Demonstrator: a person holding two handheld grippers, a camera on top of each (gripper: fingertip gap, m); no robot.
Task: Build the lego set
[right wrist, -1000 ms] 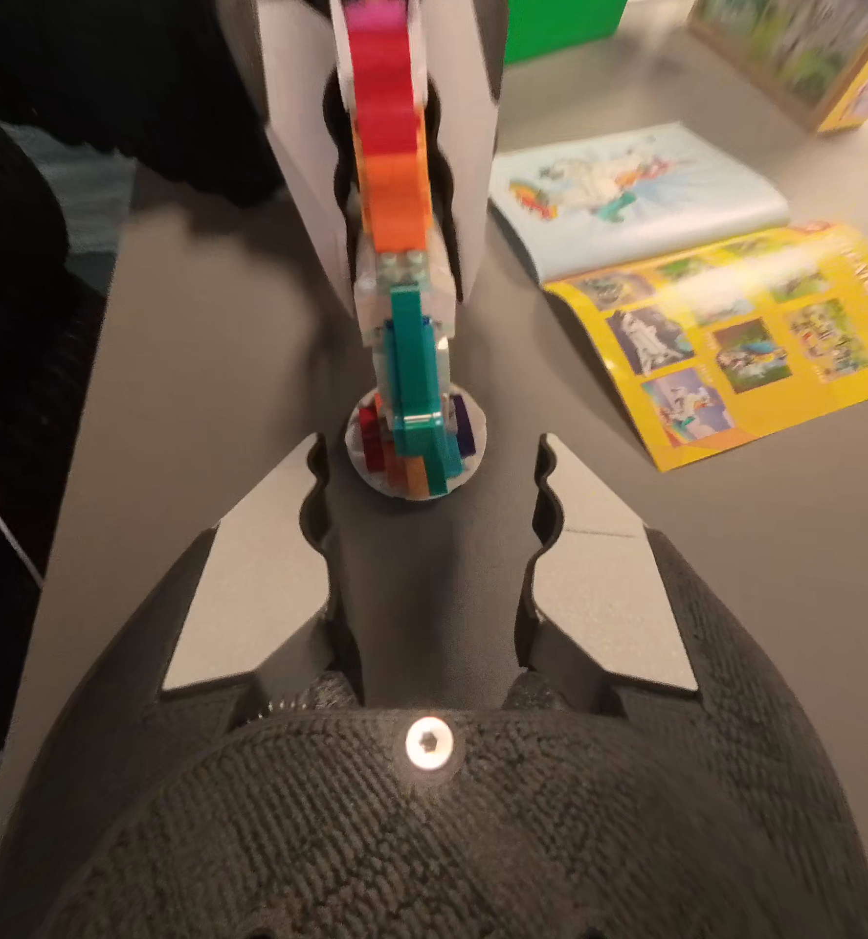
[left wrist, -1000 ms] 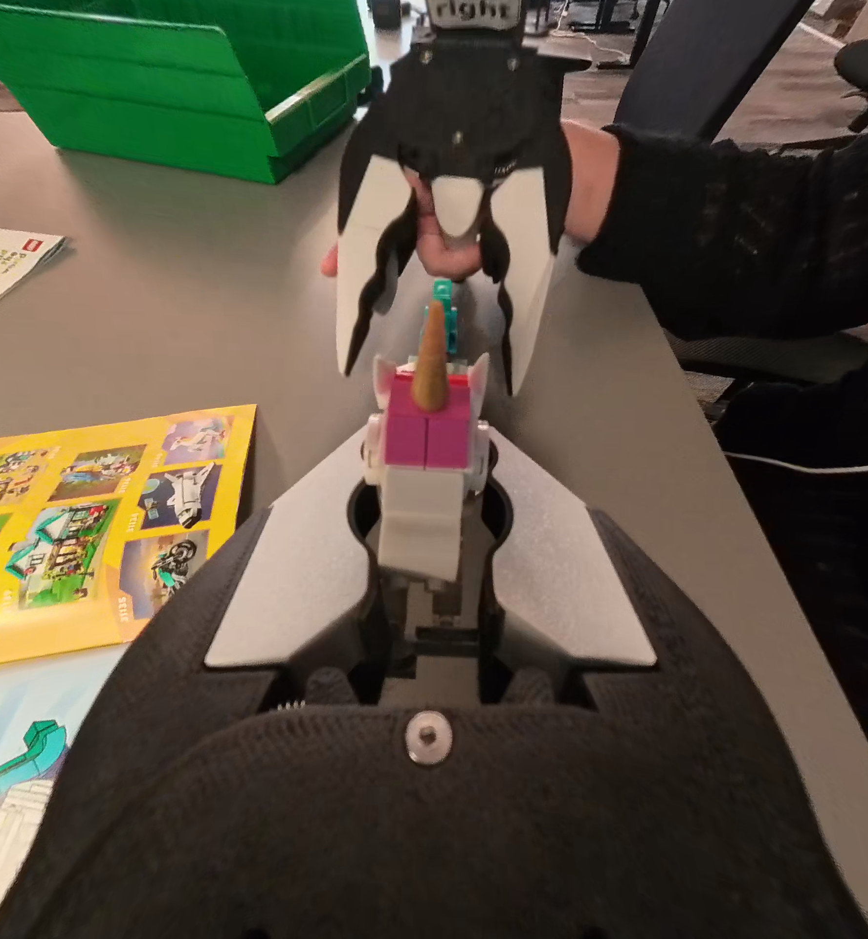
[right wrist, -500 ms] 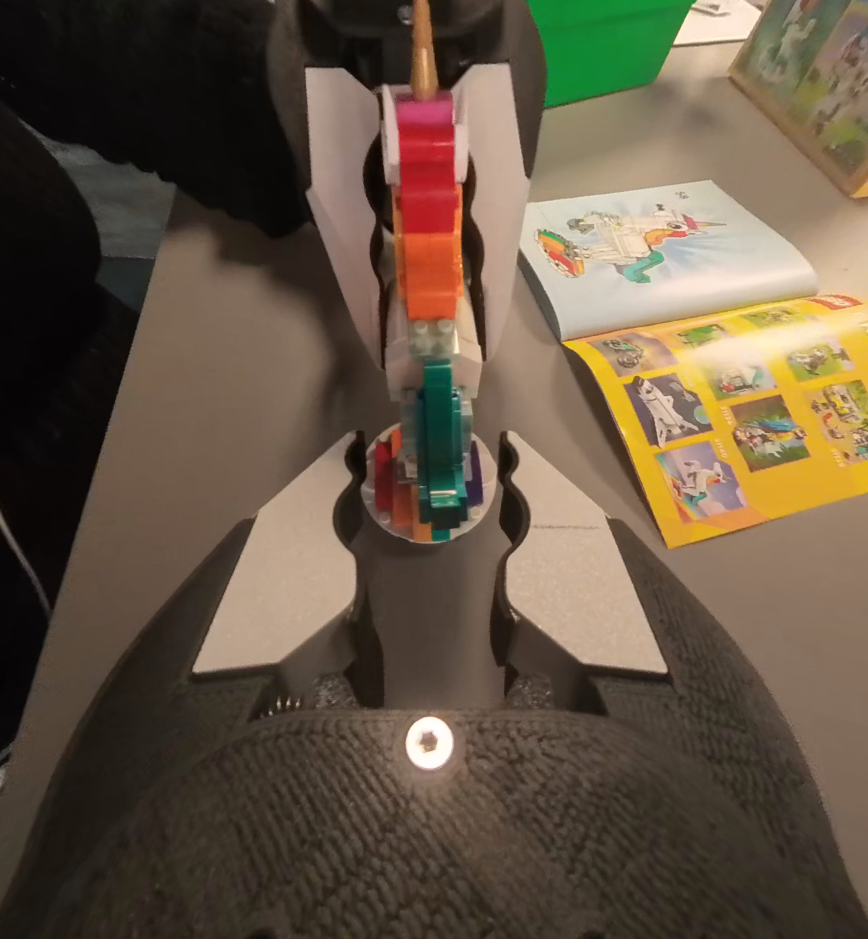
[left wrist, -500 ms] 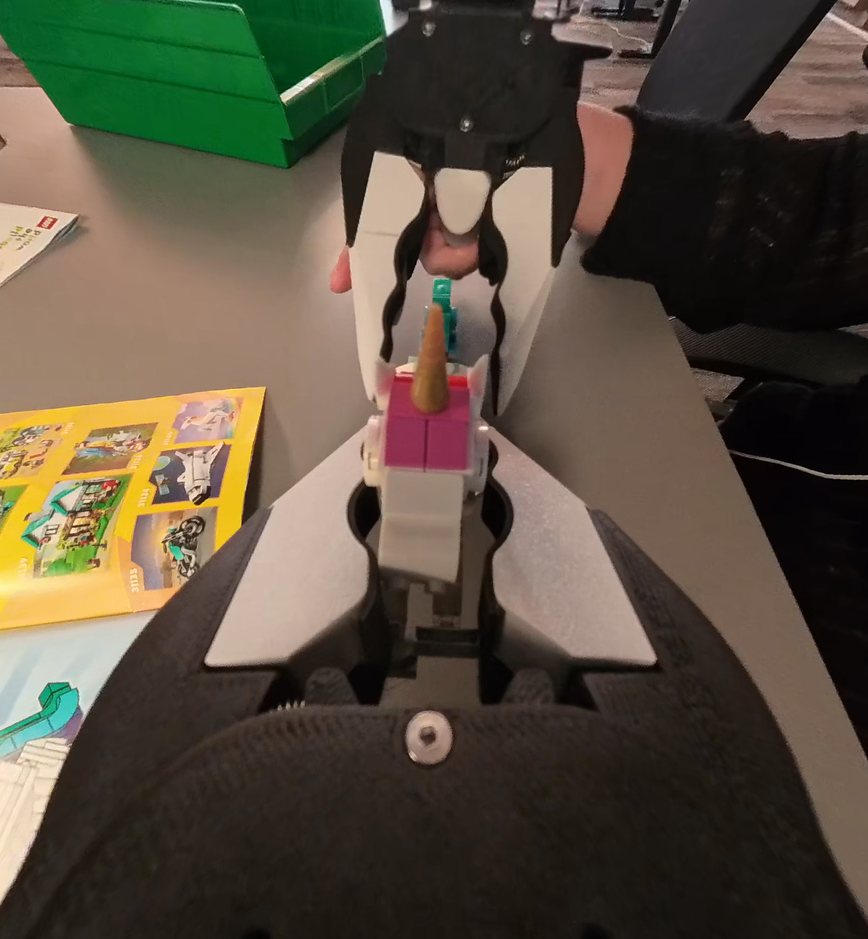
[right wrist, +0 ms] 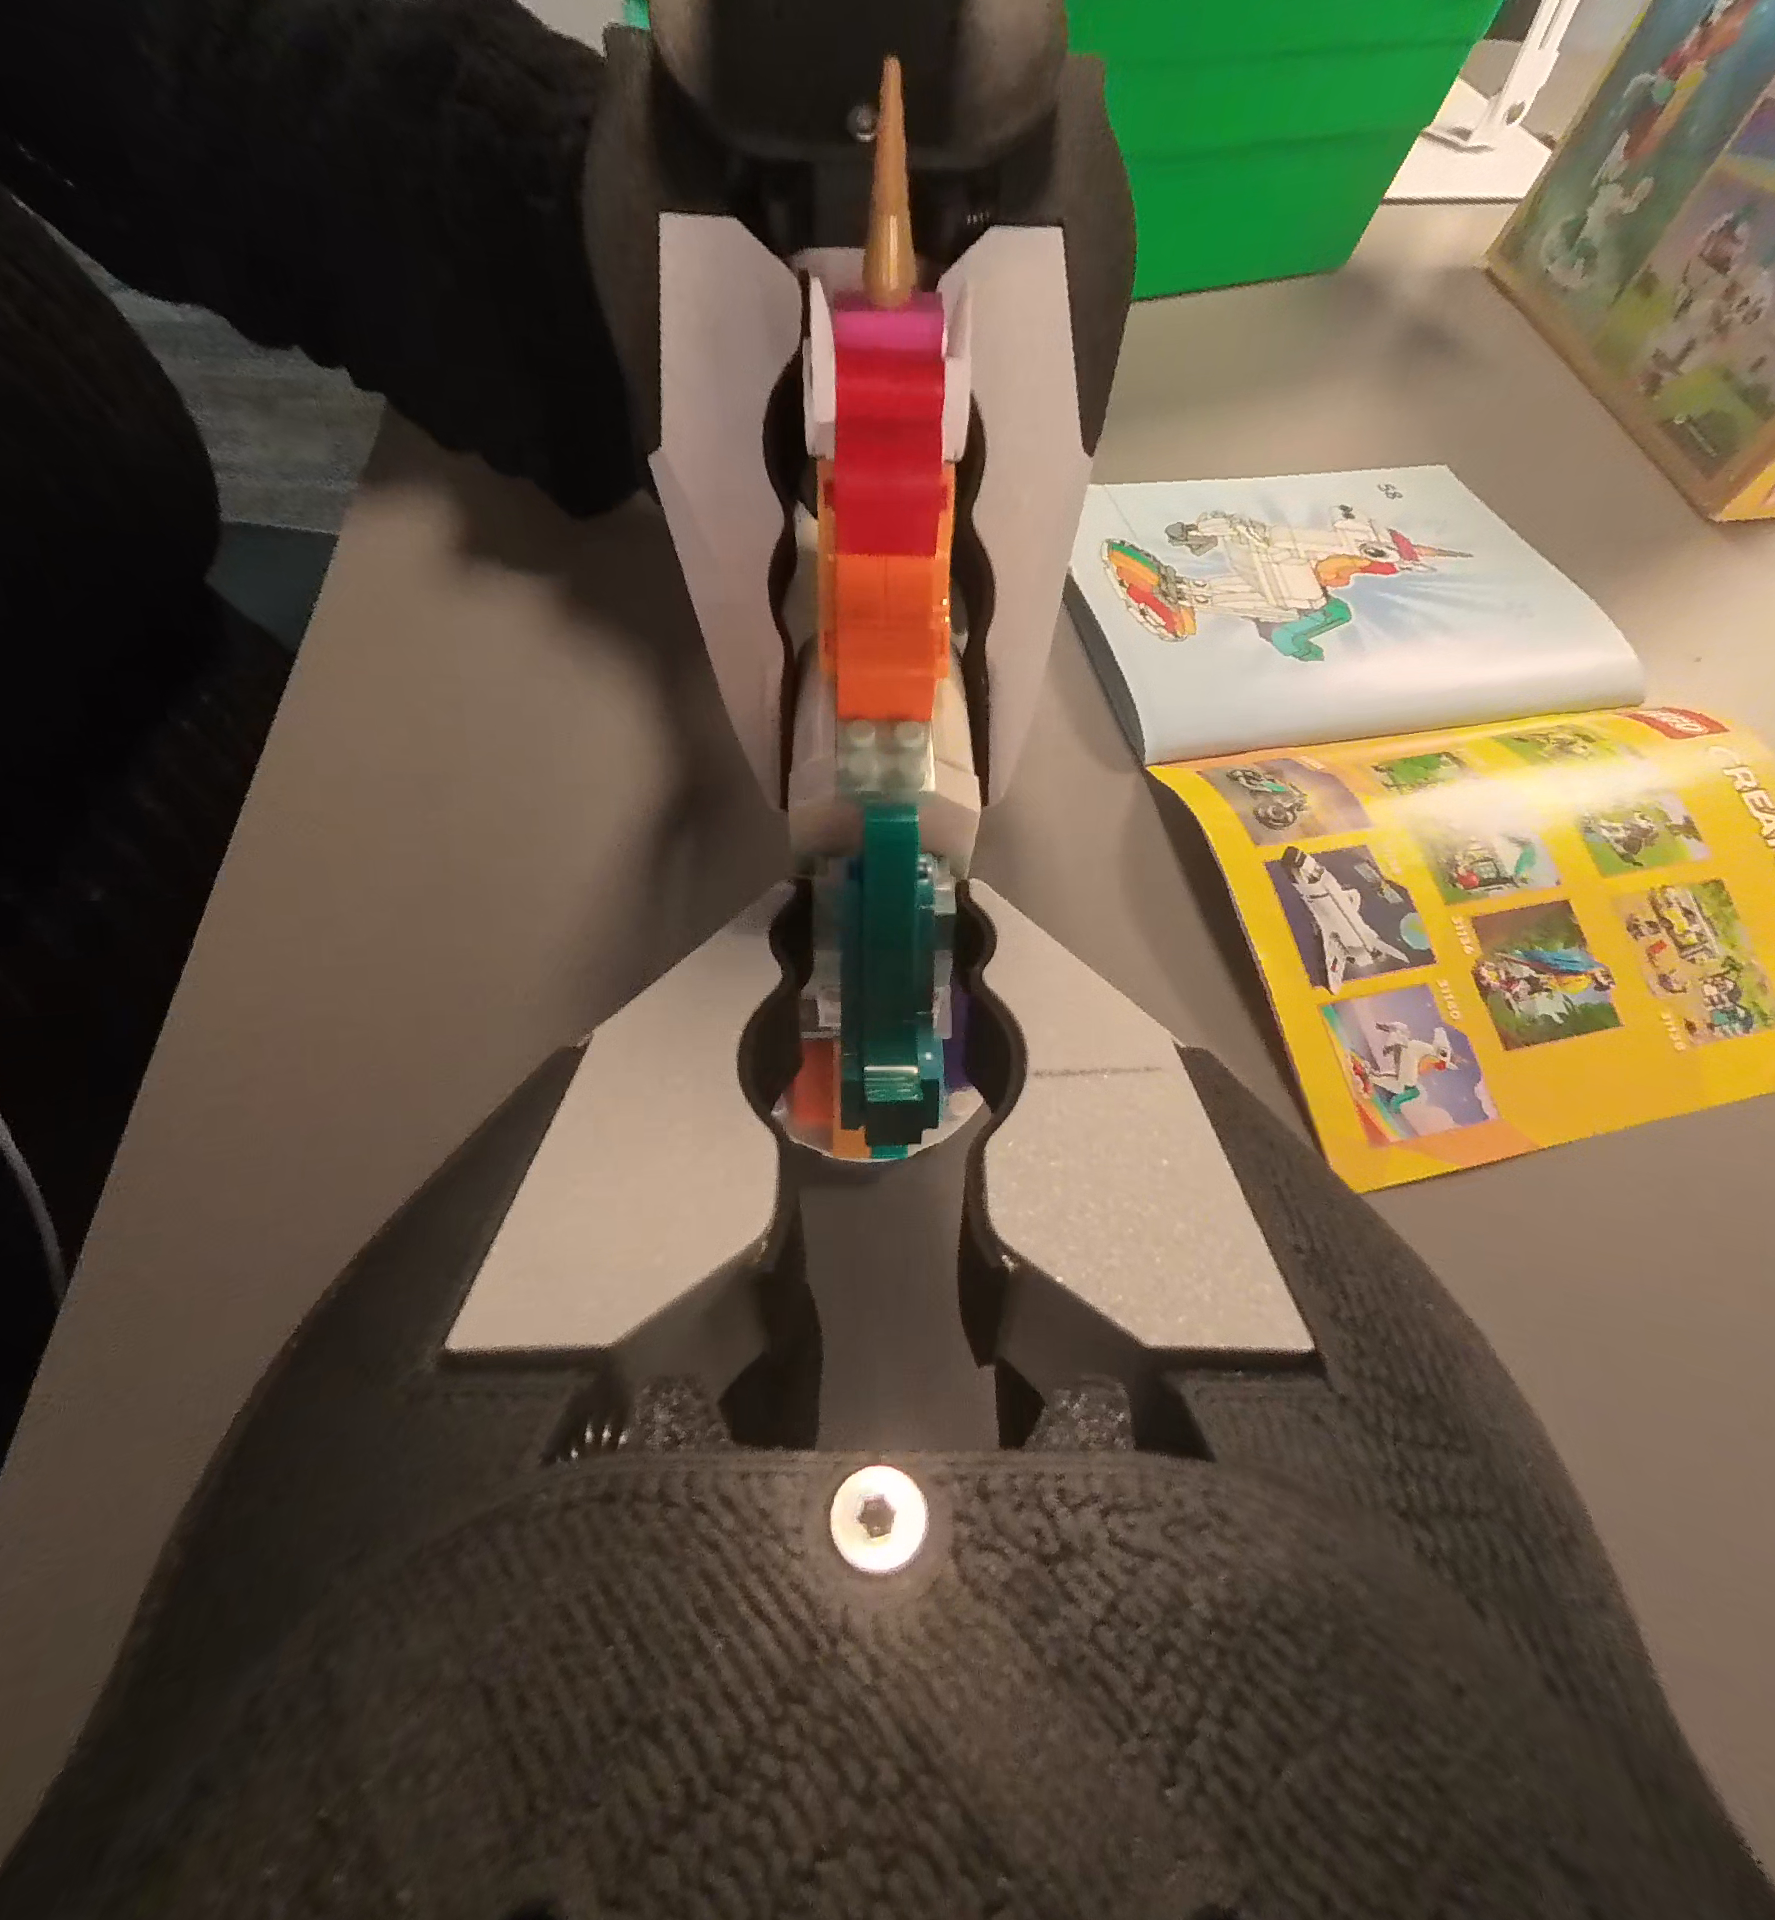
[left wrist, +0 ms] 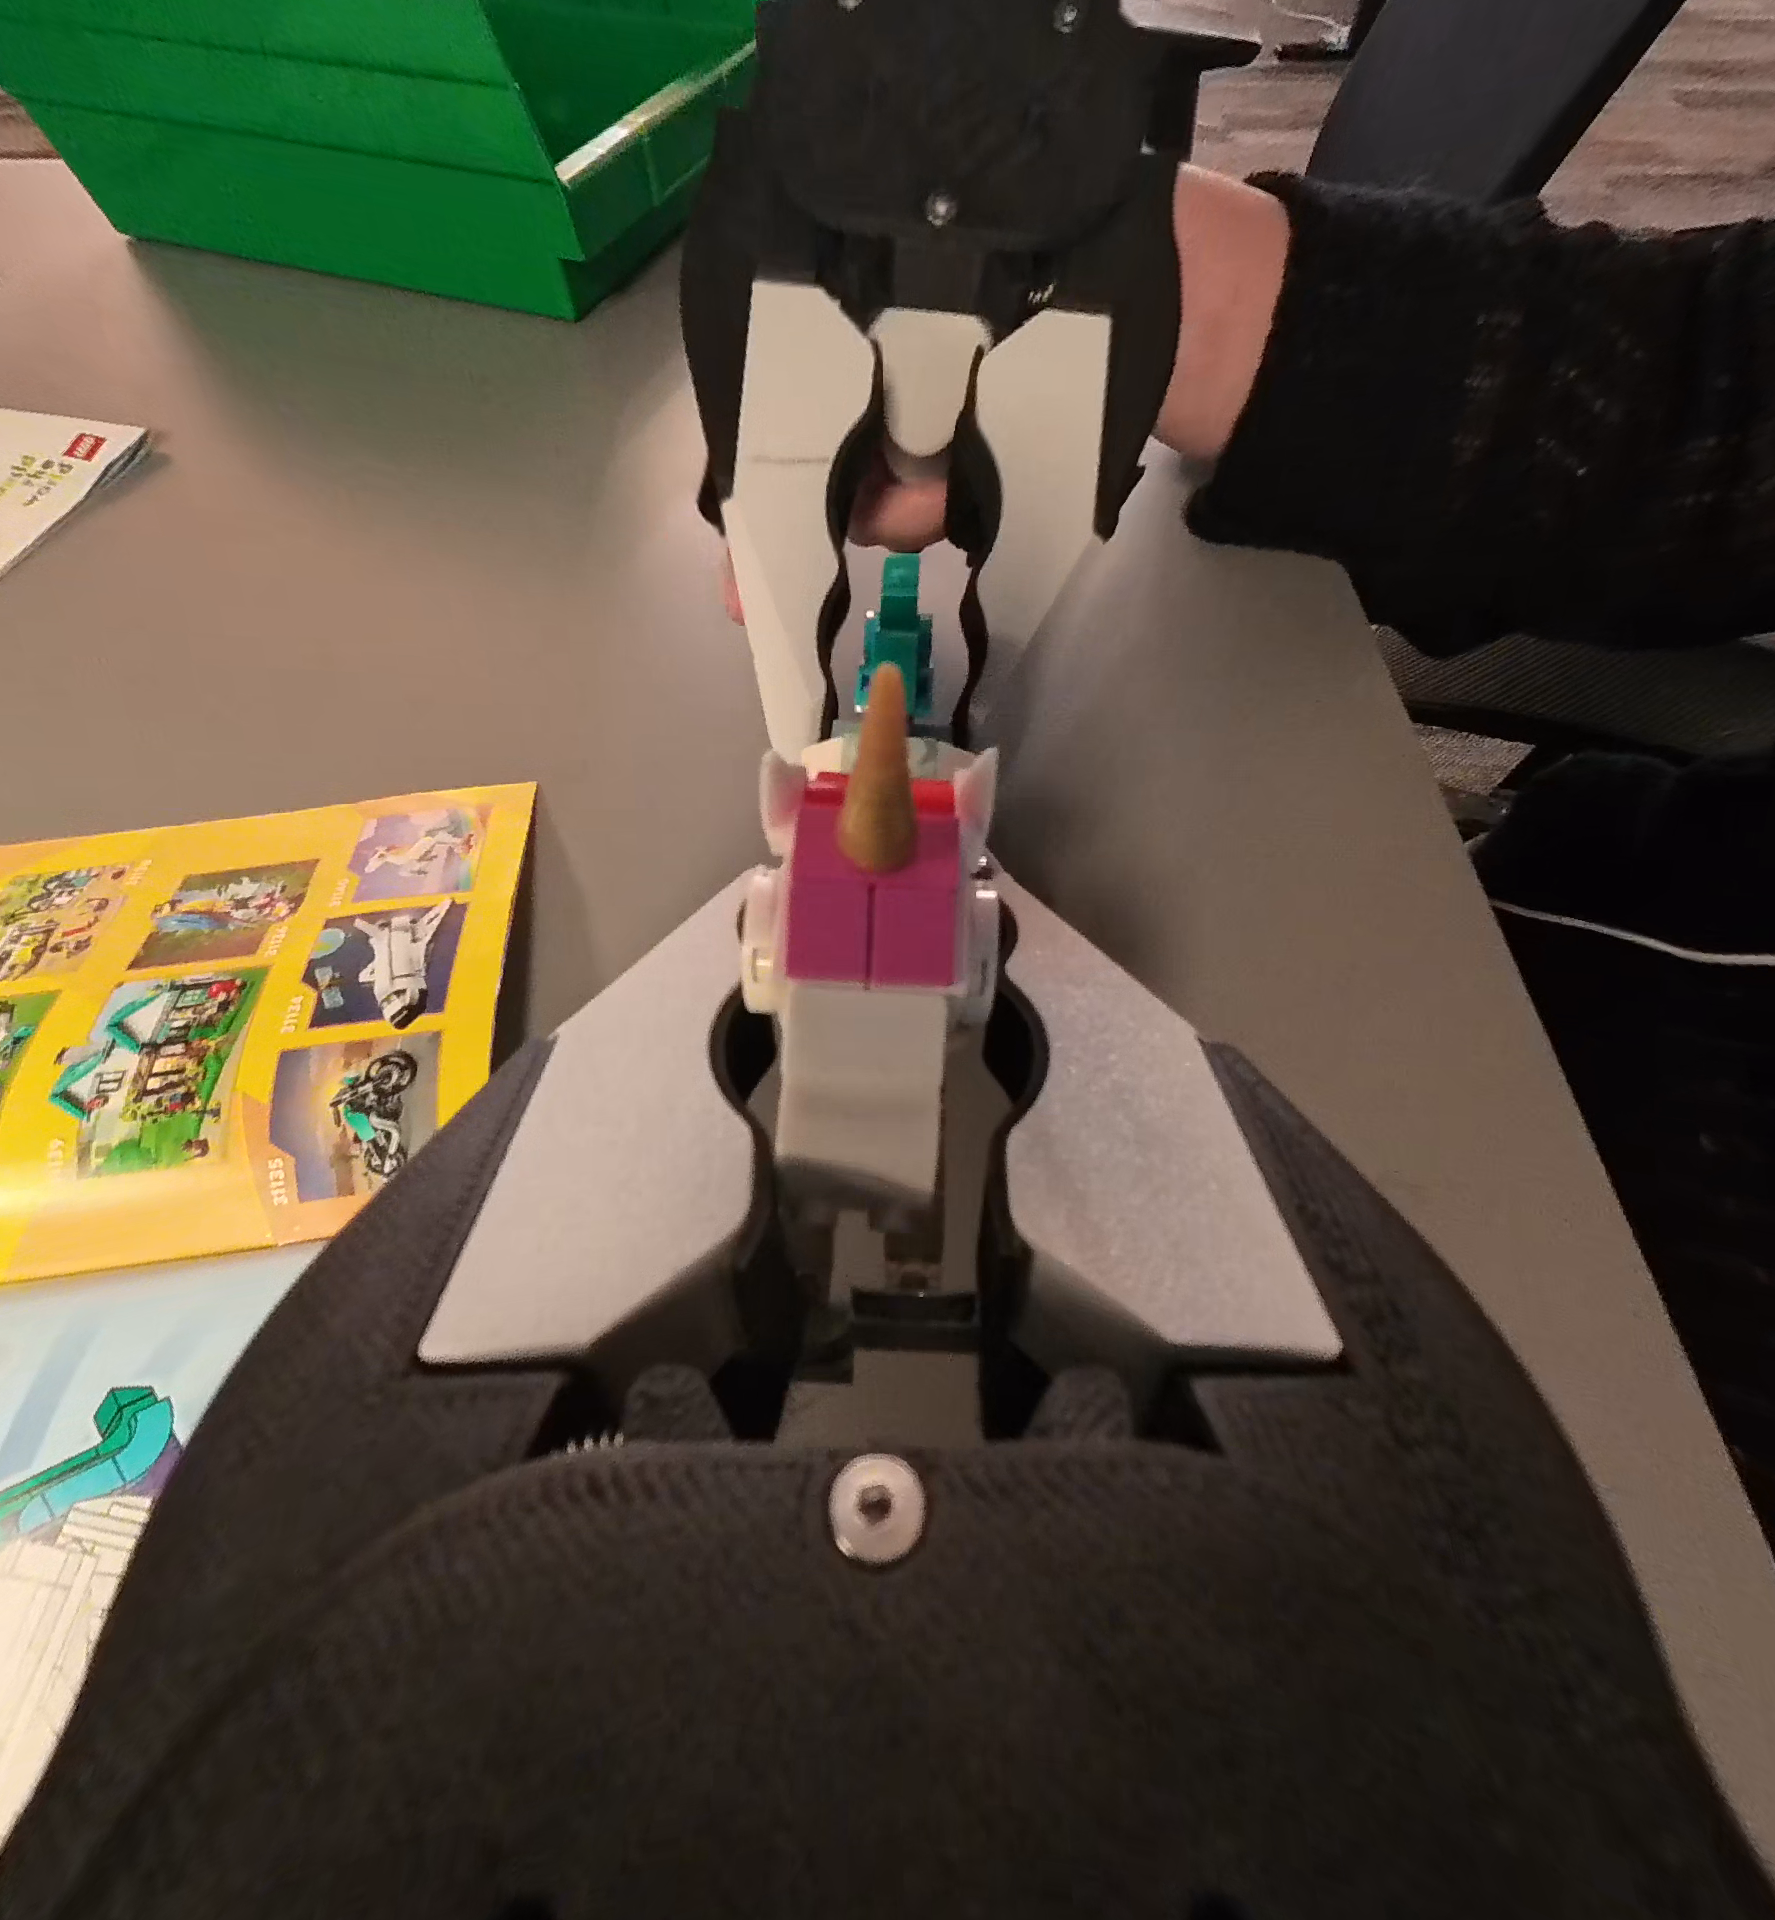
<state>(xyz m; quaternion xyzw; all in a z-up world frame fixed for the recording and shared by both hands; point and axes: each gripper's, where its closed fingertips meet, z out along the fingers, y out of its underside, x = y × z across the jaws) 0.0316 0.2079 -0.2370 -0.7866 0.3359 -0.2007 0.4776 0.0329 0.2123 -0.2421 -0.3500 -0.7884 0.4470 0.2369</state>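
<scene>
The left wrist view is taken from just behind the left tool (left wrist: 867, 997), looking forward along its two fingers and a little down at the grey tabletop (left wrist: 363, 540). The right wrist view is taken from behind the right tool (right wrist: 878, 914) in the same way. The two cameras are pointed at each other, very close. The lego unicorn (left wrist: 872, 904) is seen head-on in one view and from its tail end (right wrist: 888, 644) in the other. The yellow booklet (left wrist: 197, 997) (right wrist: 1548, 935) and the green bin (left wrist: 343, 135) (right wrist: 1267, 125) are shared by both views.
</scene>
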